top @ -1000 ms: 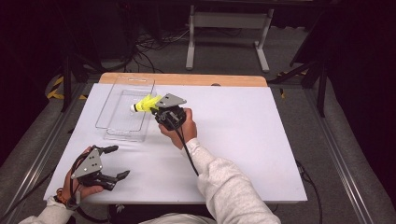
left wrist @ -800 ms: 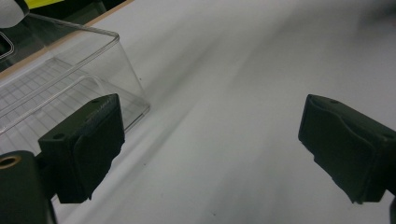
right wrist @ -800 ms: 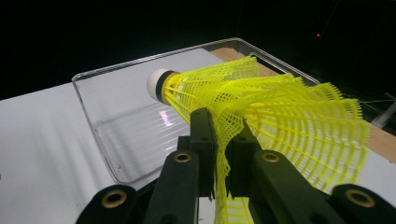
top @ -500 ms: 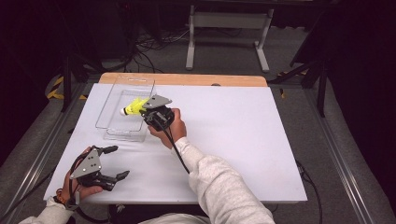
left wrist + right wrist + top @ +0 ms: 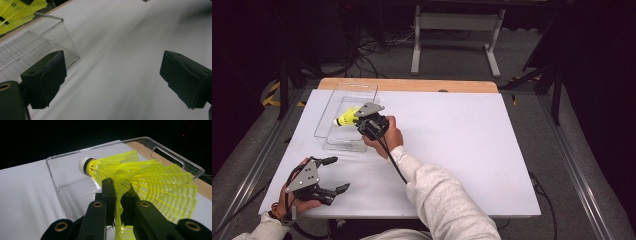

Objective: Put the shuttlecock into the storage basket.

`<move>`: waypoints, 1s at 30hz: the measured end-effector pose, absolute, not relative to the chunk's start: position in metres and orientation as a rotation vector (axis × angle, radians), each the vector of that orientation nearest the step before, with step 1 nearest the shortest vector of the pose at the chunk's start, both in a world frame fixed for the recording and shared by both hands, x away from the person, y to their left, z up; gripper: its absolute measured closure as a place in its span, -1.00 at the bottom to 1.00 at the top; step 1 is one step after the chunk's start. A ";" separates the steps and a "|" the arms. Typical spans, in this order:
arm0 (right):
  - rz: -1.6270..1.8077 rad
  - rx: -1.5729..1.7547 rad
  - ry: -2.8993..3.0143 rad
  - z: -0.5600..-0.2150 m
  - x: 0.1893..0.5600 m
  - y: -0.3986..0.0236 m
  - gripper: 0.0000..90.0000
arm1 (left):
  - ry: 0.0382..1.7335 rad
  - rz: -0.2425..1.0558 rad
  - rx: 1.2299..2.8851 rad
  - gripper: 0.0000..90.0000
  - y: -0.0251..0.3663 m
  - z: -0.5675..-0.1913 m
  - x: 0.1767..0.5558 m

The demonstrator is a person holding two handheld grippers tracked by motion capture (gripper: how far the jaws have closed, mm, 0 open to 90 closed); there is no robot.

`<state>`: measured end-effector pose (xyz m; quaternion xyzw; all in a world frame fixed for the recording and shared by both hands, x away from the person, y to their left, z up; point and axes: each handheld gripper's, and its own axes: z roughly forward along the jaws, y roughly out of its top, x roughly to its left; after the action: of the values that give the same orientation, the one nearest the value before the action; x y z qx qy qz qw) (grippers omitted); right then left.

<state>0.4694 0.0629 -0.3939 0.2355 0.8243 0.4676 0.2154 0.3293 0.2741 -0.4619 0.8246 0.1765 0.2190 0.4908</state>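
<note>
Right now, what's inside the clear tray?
The clear tray looks bare inside. The yellow shuttlecock, pinched in the right gripper, hangs over it and covers part of the tray floor.

Dark room, grey carpet (image 5: 452, 55), white table (image 5: 472, 150), floor cables (image 5: 377, 47)

Free room: the right half and the near middle of the white surface (image 5: 462, 150) lay bare, so a tool could cross there unhindered.

Obstacles: a clear plastic tray (image 5: 343, 145) stood at the far left of the surface, its walls raised on all sides, open only from above. The right tool (image 5: 360, 120) hung over the tray's right wall, with a yellow shuttlecock (image 5: 346, 119) pinched in its jaws and reaching over the tray, part-blocking entry from above.

The left tool (image 5: 335, 174), jaws wide apart, sat at the near left corner, just short of the tray's near wall. A narrow bare strip separated them.
</note>
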 end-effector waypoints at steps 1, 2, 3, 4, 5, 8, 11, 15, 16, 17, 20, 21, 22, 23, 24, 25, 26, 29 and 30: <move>1.294 0.650 2.290 -0.395 0.469 0.065 0.88 | 0.429 0.530 1.999 -0.82 0.274 -0.462 0.329; 1.292 0.649 2.293 -0.395 0.469 0.066 0.88 | 0.432 0.528 1.996 -0.82 0.274 -0.462 0.329; 1.285 0.639 2.305 -0.397 0.469 0.069 0.88 | 0.432 0.528 1.996 -0.82 0.274 -0.462 0.329; 1.285 0.639 2.305 -0.397 0.469 0.069 0.88 | 0.433 0.529 1.995 -0.82 0.274 -0.462 0.329; 1.282 0.633 2.313 -0.398 0.469 0.071 0.88 | 0.432 0.529 1.996 -0.82 0.274 -0.462 0.329; 1.277 0.625 2.322 -0.400 0.469 0.074 0.88 | 0.432 0.530 1.998 -0.82 0.274 -0.462 0.328; 1.270 0.615 2.333 -0.402 0.468 0.077 0.88 | 0.431 0.532 2.007 -0.82 0.274 -0.462 0.328; 1.259 0.603 2.351 -0.404 0.468 0.080 0.88 | 0.433 0.532 2.002 -0.82 0.274 -0.463 0.328; 1.256 0.600 2.354 -0.404 0.468 0.081 0.88 | 0.433 0.536 2.002 -0.82 0.274 -0.462 0.328; 1.254 0.598 2.356 -0.405 0.468 0.082 0.88 | 0.431 0.538 2.004 -0.82 0.275 -0.462 0.328; 1.251 0.596 2.363 -0.406 0.468 0.083 0.88 | 0.432 0.537 2.003 -0.82 0.275 -0.462 0.328; 1.246 0.591 2.369 -0.406 0.468 0.084 0.88 | 0.432 0.537 2.004 -0.82 0.275 -0.462 0.328; 1.244 0.592 2.372 -0.407 0.469 0.085 0.88 | 0.431 0.537 2.004 -0.82 0.275 -0.462 0.328; 1.240 0.590 2.377 -0.408 0.469 0.085 0.88 | 0.431 0.537 2.004 -0.82 0.275 -0.462 0.328; 1.239 0.591 2.380 -0.408 0.469 0.086 0.88 | 0.432 0.537 2.004 -0.82 0.275 -0.462 0.328; 1.235 0.588 2.384 -0.409 0.469 0.086 0.88 | 0.433 0.537 2.003 -0.82 0.275 -0.462 0.328; 1.231 0.587 2.389 -0.409 0.469 0.086 0.88 | 0.433 0.536 2.003 -0.82 0.275 -0.462 0.328; 1.222 0.582 2.401 -0.410 0.469 0.088 0.87 | 0.433 0.536 2.004 -0.82 0.275 -0.462 0.327; 1.221 0.580 2.406 -0.411 0.469 0.088 0.87 | 0.434 0.536 2.004 -0.82 0.275 -0.462 0.327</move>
<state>0.4689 0.0884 -0.4107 0.2064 0.8559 0.4344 0.1899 0.3274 0.2747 -0.4625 0.8246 0.1787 0.2206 0.4893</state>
